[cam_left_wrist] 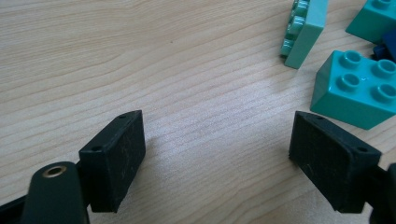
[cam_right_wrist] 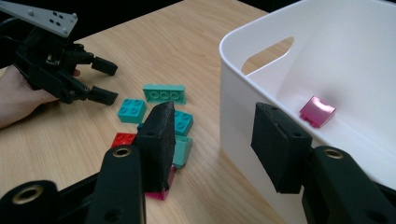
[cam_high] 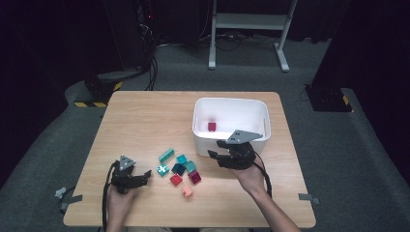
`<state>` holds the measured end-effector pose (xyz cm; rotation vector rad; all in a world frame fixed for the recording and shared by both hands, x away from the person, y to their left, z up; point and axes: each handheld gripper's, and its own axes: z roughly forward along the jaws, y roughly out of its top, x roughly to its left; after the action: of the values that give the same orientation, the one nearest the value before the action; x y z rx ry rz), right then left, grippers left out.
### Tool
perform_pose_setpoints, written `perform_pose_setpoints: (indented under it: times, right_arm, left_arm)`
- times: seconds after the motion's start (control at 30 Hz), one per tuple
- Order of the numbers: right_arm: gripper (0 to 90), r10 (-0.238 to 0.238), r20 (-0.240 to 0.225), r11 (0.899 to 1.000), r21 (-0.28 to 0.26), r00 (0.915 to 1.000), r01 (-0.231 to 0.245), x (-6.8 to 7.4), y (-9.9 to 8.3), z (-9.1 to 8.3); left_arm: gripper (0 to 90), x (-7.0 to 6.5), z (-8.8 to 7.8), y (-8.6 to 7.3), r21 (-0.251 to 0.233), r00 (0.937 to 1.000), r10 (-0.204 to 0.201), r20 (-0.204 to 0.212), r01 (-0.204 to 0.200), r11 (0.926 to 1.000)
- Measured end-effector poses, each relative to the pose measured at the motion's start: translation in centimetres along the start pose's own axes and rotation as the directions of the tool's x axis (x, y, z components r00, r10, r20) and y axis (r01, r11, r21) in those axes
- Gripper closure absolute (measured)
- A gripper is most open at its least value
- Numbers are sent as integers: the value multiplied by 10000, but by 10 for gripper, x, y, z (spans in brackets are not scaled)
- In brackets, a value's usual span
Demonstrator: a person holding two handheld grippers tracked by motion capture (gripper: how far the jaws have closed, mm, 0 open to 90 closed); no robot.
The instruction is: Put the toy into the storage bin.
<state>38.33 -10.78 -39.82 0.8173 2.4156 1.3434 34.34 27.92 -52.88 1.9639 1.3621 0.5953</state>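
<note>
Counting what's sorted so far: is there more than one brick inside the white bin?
No, a single magenta brick lies on the floor of the white bin.

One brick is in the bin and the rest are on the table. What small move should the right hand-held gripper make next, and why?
Probably swing the right hand-held gripper toward the loose bricks and lower it over one: its jaws are open and empty, and only the magenta brick lies in the white bin.
</note>
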Motion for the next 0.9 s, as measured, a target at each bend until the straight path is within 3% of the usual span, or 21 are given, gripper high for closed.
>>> perform_pose_setpoints:
  times: [0.33,0.9]
  right_arm:
    - [496,280,-242,9992,293,9993,-273,11,-27,23]
    - [492,468,-433,9975,550,9980,-444,20,-52,42]
  left_arm:
    - [186,0,0,0,-10,10000,-6,-8,6,10000]
    - [186,0,0,0,-6,10000,-2,-10,2,10000]
